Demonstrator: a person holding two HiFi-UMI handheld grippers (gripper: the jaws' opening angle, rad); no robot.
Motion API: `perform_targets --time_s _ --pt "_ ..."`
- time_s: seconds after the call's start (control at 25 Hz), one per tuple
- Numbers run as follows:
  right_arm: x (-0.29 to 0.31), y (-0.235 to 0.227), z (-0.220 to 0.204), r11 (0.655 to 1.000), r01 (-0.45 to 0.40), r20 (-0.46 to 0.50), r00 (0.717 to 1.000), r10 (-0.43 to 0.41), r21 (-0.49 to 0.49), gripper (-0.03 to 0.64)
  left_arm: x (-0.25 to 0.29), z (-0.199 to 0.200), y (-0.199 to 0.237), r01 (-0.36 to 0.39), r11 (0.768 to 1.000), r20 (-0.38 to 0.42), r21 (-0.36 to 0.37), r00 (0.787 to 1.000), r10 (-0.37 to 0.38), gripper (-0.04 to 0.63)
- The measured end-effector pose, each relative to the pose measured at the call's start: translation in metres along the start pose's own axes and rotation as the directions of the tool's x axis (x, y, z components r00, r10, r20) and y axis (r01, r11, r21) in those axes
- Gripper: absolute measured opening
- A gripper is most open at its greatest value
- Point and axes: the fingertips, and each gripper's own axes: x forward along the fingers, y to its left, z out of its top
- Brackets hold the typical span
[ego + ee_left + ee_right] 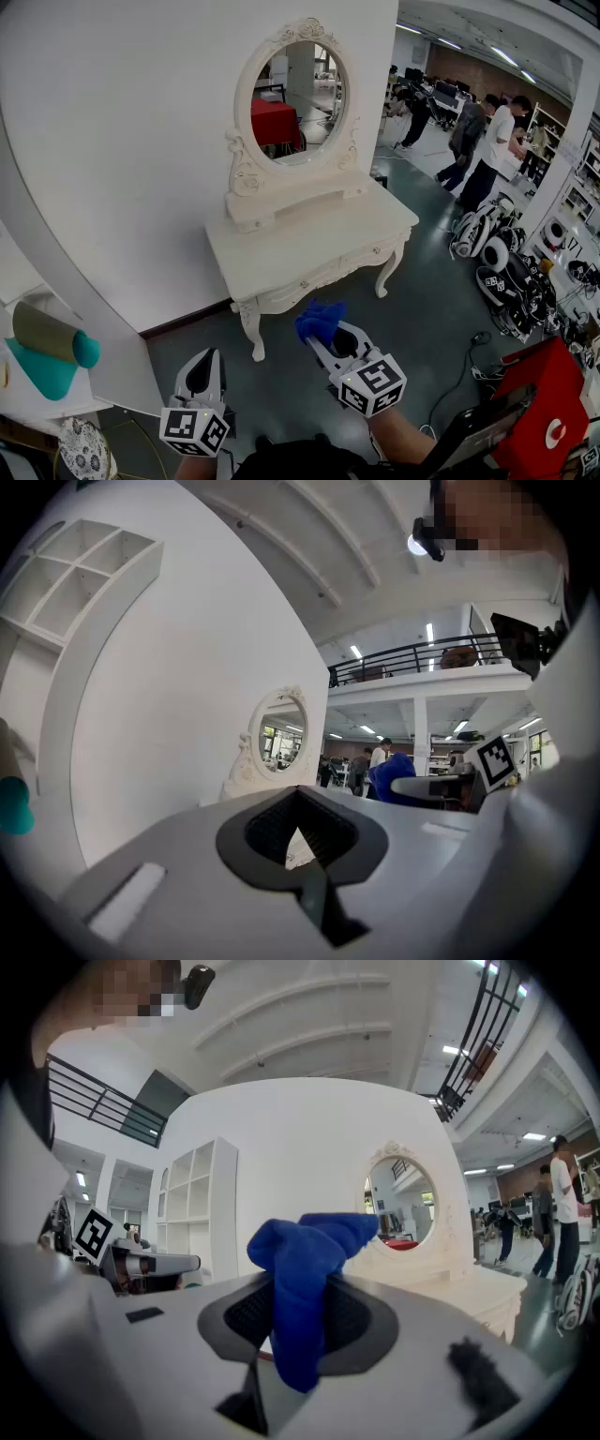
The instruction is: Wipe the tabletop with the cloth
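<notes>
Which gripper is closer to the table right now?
Right. The right gripper, shut on the cloth, is just before the table's front edge; the left gripper, empty, is further back and to the left.

Cream dressing table [309,234] on dark floor [427,309], against white wall [122,141]; oval mirror [298,94] mounted on top

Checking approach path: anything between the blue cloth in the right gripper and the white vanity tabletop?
Nothing: head view shows only bare dark floor between the blue cloth and the white vanity tabletop.
</notes>
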Motion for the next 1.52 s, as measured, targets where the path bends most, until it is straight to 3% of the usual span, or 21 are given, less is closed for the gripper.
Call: perform_targets --time_s 0.64,0.84,1.0,1.36,1.52 --pt "0.014 0.009 0.008 0.999 -0.010 0.042 0.999 0.009 0.033 0.124 -0.002 0.000 0.017 0.011 1.000 0.001 -0.009 1.000 -0.011 0.006" --pt "0.028 0.019 0.008 0.999 -0.011 0.046 0.999 0.009 0.043 0.124 -0.004 -0.002 0.042 -0.027 0.999 -0.026 -0.039 0.999 0.026 0.006" --pt "0.041 0.029 0.006 0.999 0.000 0.031 1.000 -0.001 0.036 0.124 -0.003 0.002 0.055 0.004 1.000 -0.012 -0.011 1.000 -0.004 0.006" --pt "0.066 0.056 0.015 0.999 0.041 0.047 0.998 -0.041 0.003 0.124 -0.009 0.006 0.091 0.057 0.998 0.011 -0.030 0.998 -0.057 0.006" --pt "0.073 0.062 0.014 0.998 0.061 0.039 0.997 -0.061 -0.002 0.124 -0.011 0.010 0.093 0.116 0.993 0.026 -0.018 0.993 -0.115 0.006"
